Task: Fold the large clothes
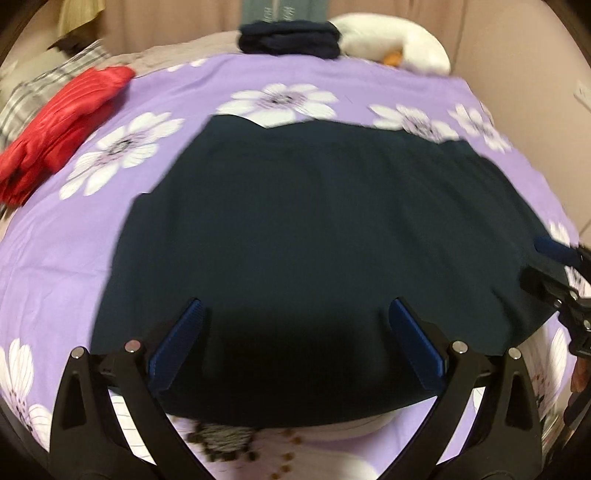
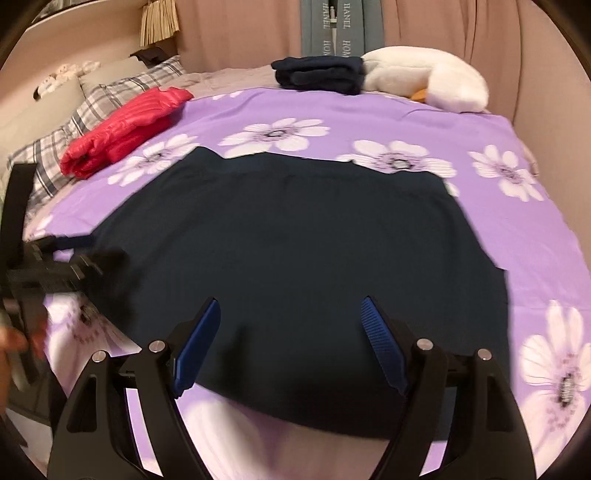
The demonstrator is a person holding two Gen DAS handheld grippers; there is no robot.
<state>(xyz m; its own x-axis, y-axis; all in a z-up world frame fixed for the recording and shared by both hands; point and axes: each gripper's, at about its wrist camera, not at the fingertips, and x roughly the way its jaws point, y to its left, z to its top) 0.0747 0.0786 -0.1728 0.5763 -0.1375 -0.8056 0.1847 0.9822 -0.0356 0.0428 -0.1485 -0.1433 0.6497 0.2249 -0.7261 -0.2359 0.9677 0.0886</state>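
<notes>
A bed fills both views, covered by a purple sheet point(image 1: 207, 92) printed with large white flowers, with pinkish curtains point(image 2: 243, 33) hanging behind it. Spread flat across the middle of the sheet lies the dark garment point(image 1: 314, 229), a wide, very dark blue-green piece of clothing whose near edge reaches the front of the bed. Its far edge lies roughly straight, with a small notch near the left end.

The left gripper point(image 1: 295, 347) hangs over the near part of the dark garment with its blue-padded fingers point(image 1: 181, 343) spread wide apart, gripping nothing. The right gripper point(image 2: 290, 343) is likewise over the near edge of the garment, its fingers point(image 2: 384, 347) well apart and empty. Each gripper shows blurred at the side of the other's view; whether the fingers touch the cloth cannot be told.

At the far left of the bed a red padded jacket point(image 2: 122, 129) lies bunched, partly on a grey checked pillow point(image 2: 92, 107). At the far edge sits a folded dark navy pile point(image 2: 319, 75), just beside a white plush toy point(image 2: 424, 81) with an orange part. A grey strip with lettering point(image 2: 332, 26) hangs between the curtains behind the pile.
</notes>
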